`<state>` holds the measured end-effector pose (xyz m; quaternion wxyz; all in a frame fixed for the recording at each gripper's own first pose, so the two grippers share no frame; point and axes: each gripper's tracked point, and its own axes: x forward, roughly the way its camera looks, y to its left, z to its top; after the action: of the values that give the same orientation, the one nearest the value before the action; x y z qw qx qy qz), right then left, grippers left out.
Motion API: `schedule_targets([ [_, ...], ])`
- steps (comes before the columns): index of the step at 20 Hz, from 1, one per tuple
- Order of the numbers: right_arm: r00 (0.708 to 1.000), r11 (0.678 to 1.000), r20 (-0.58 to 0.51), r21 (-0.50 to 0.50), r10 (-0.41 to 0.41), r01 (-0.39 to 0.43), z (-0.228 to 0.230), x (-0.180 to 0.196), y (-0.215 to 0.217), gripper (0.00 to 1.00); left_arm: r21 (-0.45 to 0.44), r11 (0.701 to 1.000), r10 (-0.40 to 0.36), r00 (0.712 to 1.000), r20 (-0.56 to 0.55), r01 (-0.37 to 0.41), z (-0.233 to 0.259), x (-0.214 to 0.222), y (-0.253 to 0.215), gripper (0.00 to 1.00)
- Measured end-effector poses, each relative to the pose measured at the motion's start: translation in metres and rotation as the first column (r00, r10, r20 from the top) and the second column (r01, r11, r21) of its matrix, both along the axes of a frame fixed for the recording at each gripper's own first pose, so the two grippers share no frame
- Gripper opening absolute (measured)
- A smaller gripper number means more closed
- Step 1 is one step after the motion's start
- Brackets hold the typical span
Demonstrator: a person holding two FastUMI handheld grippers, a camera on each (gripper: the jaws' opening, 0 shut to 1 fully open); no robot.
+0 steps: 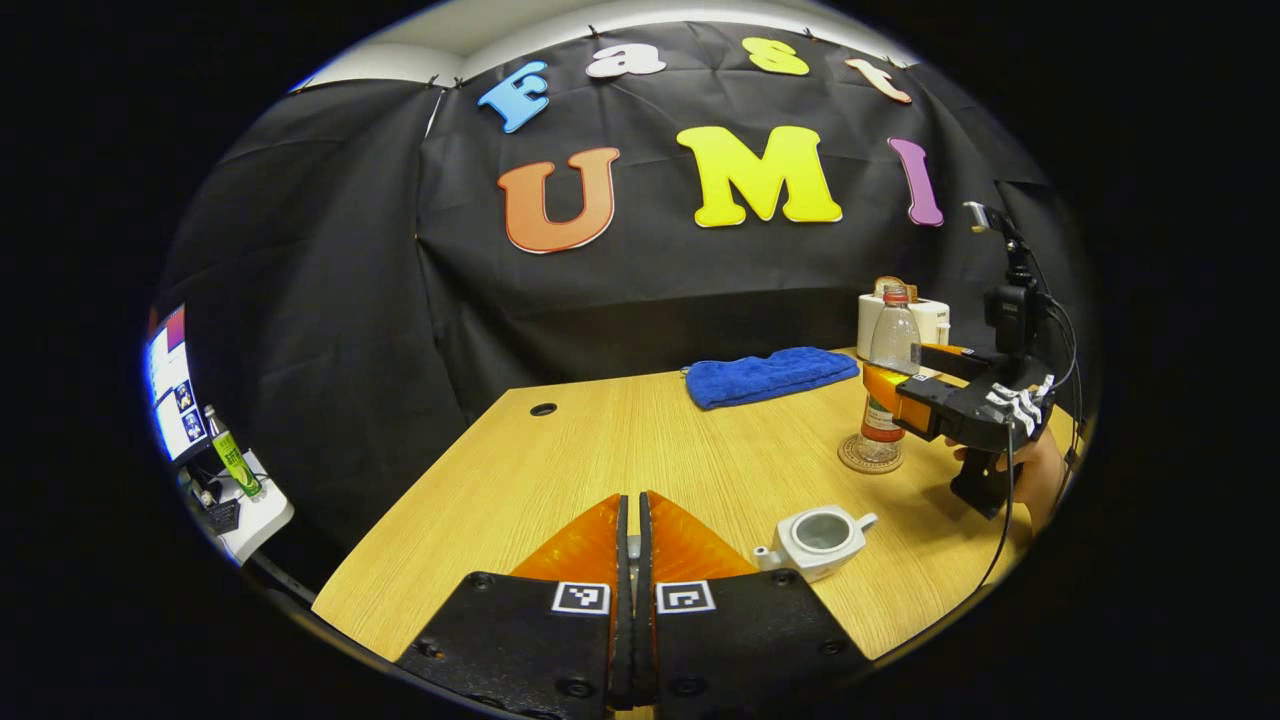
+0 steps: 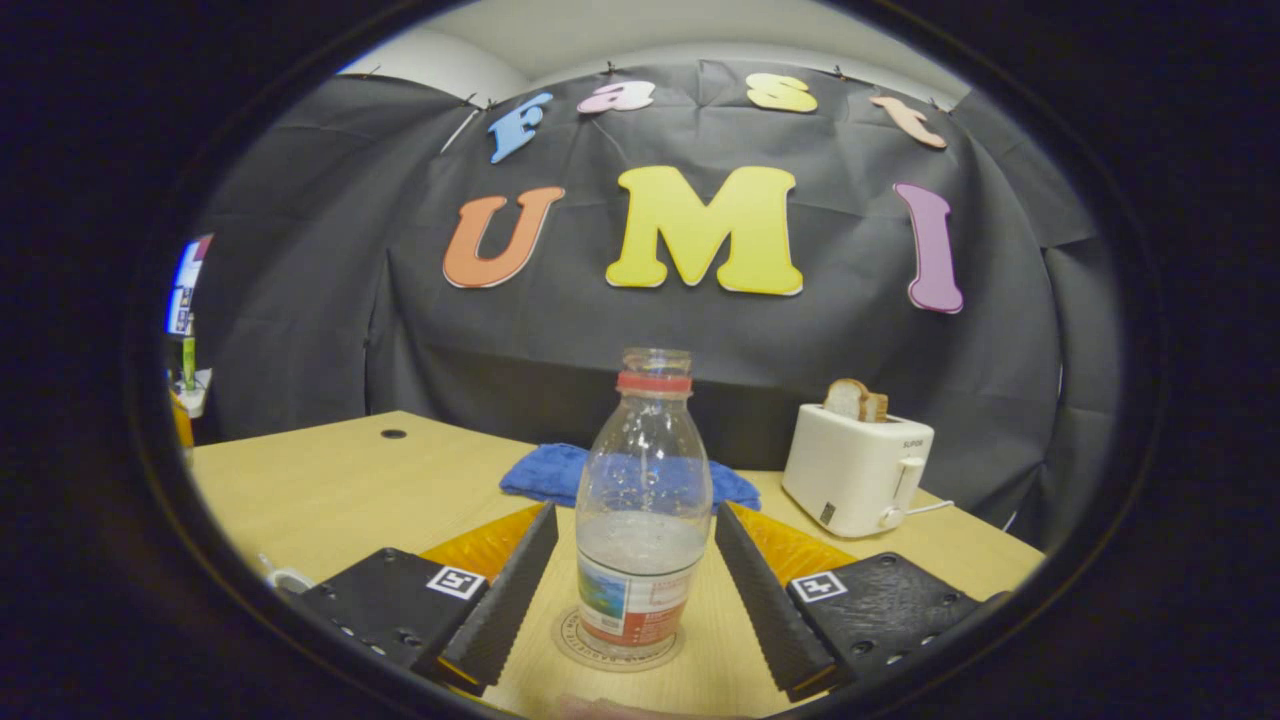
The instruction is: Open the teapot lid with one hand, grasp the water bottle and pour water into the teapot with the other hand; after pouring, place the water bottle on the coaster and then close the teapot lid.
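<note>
Here, left gripper view: the left tongs [image 1: 632, 560] sit low at the bottom edge, clenched, fingers nearly touching; whether anything is pinched between them cannot be told. Just right of them on the wooden tabletop [image 1: 600, 460] stands the white teapot [image 1: 818, 540], lid off, hollow inside showing, spout toward the tongs. Farther right, the water bottle [image 1: 888, 390] stands upright on the round coaster [image 1: 870, 455]. The right tongs [image 1: 885, 395] reach in from the right, level with the bottle's lower half, a hand [image 1: 1035, 475] under them. Blue towel [image 1: 768, 375] lies folded at the tabletop's far edge; white toaster [image 1: 930, 320] behind the bottle. A screen [image 1: 172, 385] and green bottle [image 1: 233, 460] off the tabletop, far left.

Right gripper view: right tongs released, fingers [image 2: 505, 600] spread wide on either side of the bottle, clear of it on both sides. Bottle uncapped, part filled, resting on the coaster. Towel behind it; toaster at right with bread [image 2: 855, 400] in the slot. Teapot barely visible at lower left edge.
</note>
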<state>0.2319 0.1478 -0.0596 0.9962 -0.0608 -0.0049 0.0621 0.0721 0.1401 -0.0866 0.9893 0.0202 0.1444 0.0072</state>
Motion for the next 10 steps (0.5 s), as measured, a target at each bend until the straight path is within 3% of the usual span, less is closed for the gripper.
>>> schedule_targets([
  [3,1.000,1.000,0.021,0.008,-0.002,0.001,0.011,-0.014,-0.008,0.94,-0.040,0.998,-0.039,0.999,0.008,0.040,0.002,0.001,-0.013,0.03],
  [6,0.998,0.999,0.036,0.009,0.048,-0.048,0.019,-0.042,-0.009,0.98,-0.055,0.997,-0.051,0.998,0.024,0.052,0.005,0.001,-0.021,0.03],
  [10,0.993,0.998,0.111,-0.052,0.051,-0.045,0.031,-0.081,-0.027,0.94,-0.105,0.988,-0.105,0.993,0.052,0.110,0.006,0.007,-0.049,0.03],
])
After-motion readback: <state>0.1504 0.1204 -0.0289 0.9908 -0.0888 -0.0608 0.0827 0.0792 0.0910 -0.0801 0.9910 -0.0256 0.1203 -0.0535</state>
